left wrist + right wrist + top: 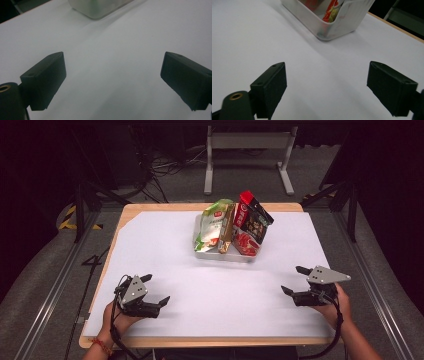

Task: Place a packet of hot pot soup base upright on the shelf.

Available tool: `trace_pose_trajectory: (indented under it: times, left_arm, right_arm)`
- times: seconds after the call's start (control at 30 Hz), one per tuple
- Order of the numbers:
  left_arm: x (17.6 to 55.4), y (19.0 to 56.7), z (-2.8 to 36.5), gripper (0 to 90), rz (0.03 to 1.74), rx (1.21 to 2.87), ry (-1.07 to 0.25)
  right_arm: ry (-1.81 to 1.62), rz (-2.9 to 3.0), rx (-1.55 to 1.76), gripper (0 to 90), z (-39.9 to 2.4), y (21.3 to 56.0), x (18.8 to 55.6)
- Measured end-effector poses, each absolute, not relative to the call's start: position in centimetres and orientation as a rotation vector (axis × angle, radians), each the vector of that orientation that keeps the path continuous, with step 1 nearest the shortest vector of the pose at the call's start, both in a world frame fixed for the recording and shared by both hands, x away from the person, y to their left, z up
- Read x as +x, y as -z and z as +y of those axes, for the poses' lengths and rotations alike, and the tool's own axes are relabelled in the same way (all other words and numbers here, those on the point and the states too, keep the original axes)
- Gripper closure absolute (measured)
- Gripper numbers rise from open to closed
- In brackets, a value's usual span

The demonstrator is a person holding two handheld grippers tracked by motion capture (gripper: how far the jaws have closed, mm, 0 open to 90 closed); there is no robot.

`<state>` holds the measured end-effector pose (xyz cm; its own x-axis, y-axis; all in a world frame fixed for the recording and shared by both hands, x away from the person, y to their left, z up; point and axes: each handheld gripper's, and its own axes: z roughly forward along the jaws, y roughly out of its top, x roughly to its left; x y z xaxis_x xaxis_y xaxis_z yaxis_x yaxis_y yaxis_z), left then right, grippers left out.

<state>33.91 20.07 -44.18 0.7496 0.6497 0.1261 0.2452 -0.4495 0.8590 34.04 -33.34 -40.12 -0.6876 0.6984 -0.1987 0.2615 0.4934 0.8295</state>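
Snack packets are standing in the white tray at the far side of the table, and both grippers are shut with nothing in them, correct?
Not quite: the snack packets do stand in the white tray, but both the left gripper and right gripper are open, jaws wide apart and holding nothing, as each gripper view shows.

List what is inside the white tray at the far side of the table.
The white tray holds three snack bags standing upright: a green bag, a narrow gold bag and a red bag. Their lower parts and the tray floor are hidden.

A white tray [200,251] sits at the table's far middle, three snack bags upright inside: green bag [212,222], gold packet [226,236], red-and-black bag [251,222], all leaning together.
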Motion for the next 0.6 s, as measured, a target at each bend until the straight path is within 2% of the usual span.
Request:
trace_pose_trajectory:
  times: [0.6]
  left_arm:
    - [34.0,44.2,20.0,6.9,0.676,2.033,-0.55]
  right_arm:
    - [-1.099,2.227,0.811,15.1,-35.8,41.5,32.0]
